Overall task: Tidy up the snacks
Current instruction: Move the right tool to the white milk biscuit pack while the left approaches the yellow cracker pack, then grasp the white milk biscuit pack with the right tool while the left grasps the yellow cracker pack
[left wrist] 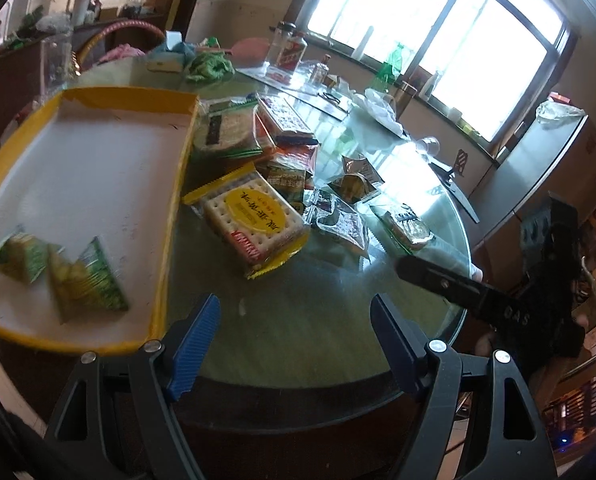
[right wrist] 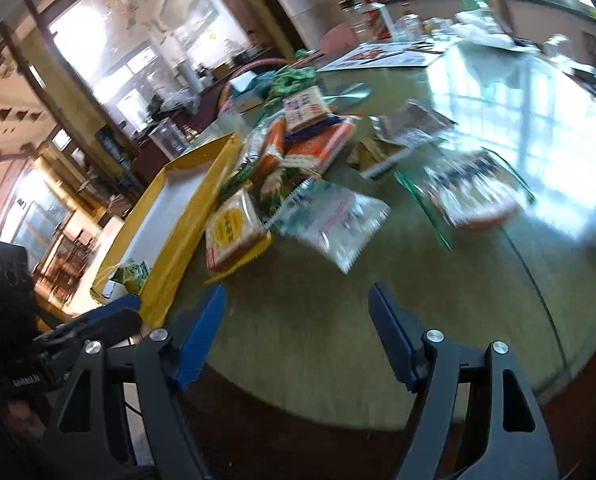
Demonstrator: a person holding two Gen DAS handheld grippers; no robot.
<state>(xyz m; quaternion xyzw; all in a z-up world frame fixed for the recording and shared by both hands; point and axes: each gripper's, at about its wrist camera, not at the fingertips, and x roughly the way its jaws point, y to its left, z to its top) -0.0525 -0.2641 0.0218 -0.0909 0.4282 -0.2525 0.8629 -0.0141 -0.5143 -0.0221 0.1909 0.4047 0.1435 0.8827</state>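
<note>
Yellow-rimmed tray (left wrist: 98, 184) on glass table (left wrist: 298, 312), long axis running away from camera; two green triangular packets (left wrist: 86, 280) in near corner, blurred. Cracker pack (left wrist: 254, 224) just right of tray, lying flat, long axis diagonal toward tray's far end. Snack pile (left wrist: 286, 132) behind it, partly overlapped. Left gripper (left wrist: 296, 340) spread, empty, above bare glass. Right gripper (right wrist: 298, 332) likewise spread, empty. Clear wrapper (right wrist: 334, 220) smeared, probably biscuits. Table's far side cut off by glare.

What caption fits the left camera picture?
Open left gripper above glass table, beside yellow tray holding green packets.
</note>
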